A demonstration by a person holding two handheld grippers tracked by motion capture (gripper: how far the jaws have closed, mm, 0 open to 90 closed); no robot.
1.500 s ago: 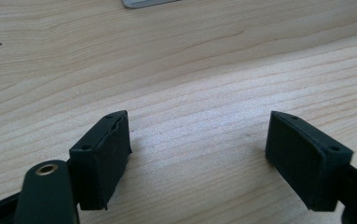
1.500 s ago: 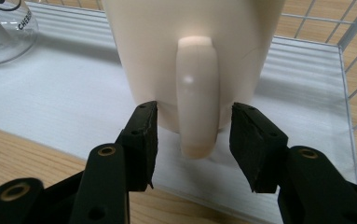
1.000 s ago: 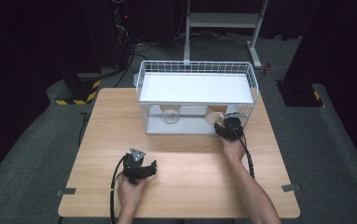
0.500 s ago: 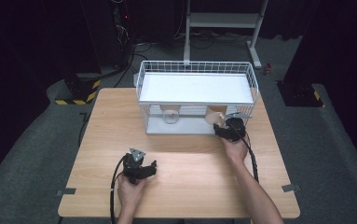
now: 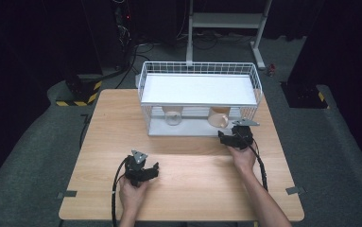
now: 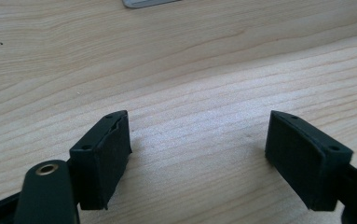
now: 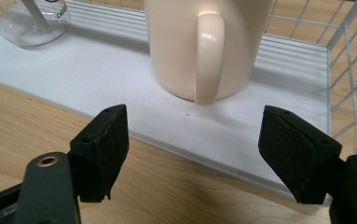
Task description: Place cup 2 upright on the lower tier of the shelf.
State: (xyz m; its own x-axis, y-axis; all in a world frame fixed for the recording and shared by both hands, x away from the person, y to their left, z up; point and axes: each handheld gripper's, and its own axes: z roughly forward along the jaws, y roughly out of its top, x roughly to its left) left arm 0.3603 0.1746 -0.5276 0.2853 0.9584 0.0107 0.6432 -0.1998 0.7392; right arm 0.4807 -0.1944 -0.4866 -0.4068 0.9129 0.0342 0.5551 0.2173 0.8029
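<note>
A cream mug stands on the white lower shelf of a wire rack, its handle turned towards my right gripper. That right gripper hovers just in front of the shelf's edge. Its jaws have just been opening and nothing is between them; the mug stands clear beyond the pads. A clear glass stands to the mug's left on the same shelf. My left gripper is open over bare wood near the table's front.
The rack stands at the far middle of the wooden table, with wire walls at its right side. Cables trail from both grippers towards the front edge. Dark floor and a metal stand lie beyond the table.
The right gripper has drawn back from the mug towards the person and its jaws have parted, leaving the mug on the shelf. The left gripper has stayed put.
</note>
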